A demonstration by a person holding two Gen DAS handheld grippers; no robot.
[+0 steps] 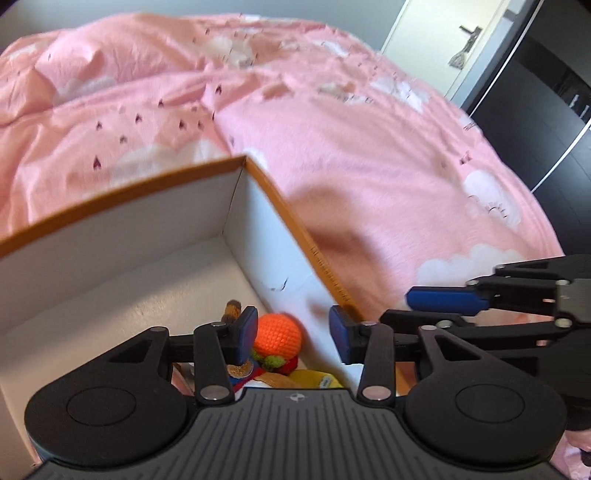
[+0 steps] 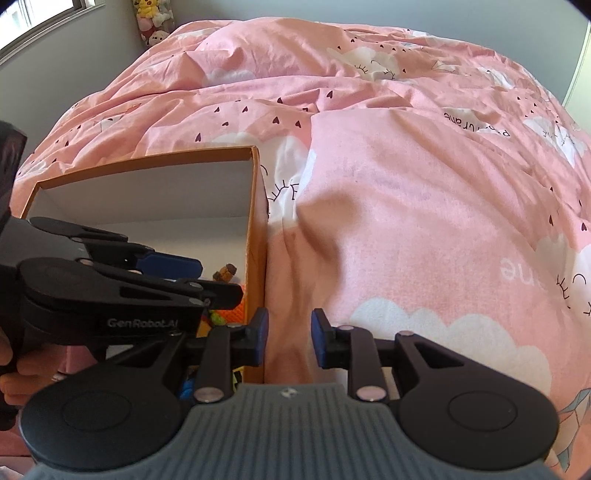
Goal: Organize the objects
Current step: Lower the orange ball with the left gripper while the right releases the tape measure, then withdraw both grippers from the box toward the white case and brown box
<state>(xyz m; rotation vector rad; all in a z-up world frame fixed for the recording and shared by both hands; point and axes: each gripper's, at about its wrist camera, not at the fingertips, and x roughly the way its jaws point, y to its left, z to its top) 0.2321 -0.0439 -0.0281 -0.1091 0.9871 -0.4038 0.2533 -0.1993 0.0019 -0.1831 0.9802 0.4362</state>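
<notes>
An orange cardboard box (image 1: 273, 192) with a white inside stands on the pink bed. It also shows in the right wrist view (image 2: 256, 236). Inside lie an orange crocheted ball (image 1: 279, 334), a small brown toy (image 1: 232, 309) and other soft toys, partly hidden. My left gripper (image 1: 293, 332) is open and empty, hovering over the box's right corner above the ball. My right gripper (image 2: 288, 338) is open and empty, just outside the box's right wall over the duvet. It shows in the left wrist view (image 1: 447, 301), and the left gripper shows in the right wrist view (image 2: 177, 267).
A pink duvet (image 2: 424, 192) with clouds and small hearts covers the bed around the box. Plush toys (image 2: 155, 22) sit in the far corner by a window. A white door (image 1: 443, 40) and dark cabinet (image 1: 546, 96) stand at the right.
</notes>
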